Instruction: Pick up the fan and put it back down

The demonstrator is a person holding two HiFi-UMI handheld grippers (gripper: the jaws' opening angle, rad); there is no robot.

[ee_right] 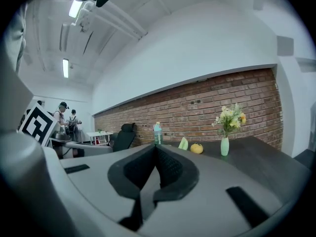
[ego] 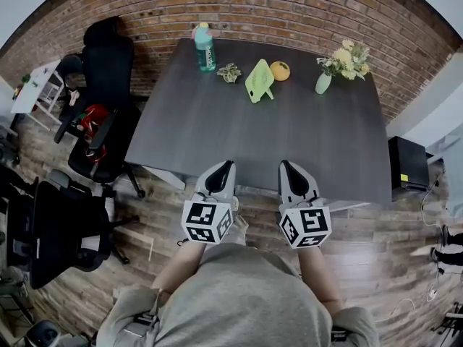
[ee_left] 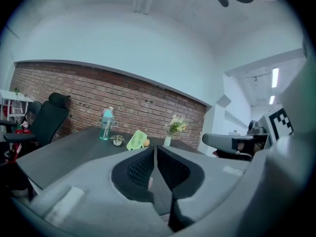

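Far across the dark table (ego: 239,139) the green fan (ego: 258,80) stands between a small plant (ego: 229,72) and an orange fruit (ego: 280,71). At the near edge we hold our left gripper (ego: 229,165) and right gripper (ego: 284,165), jaws together on nothing.

The light is even, soft and a little cool. Ceiling tube lamps (ee_right: 65,68) glow at ten o'clock in the right gripper view, and another lamp (ee_left: 275,77) at two o'clock in the left gripper view. The dark table (ego: 217,129) looks matt, with faint shadows. Every view bends strongly at the rim: the brick wall (ego: 253,6) bows and the corners go black. The foreground of both gripper views is soft.
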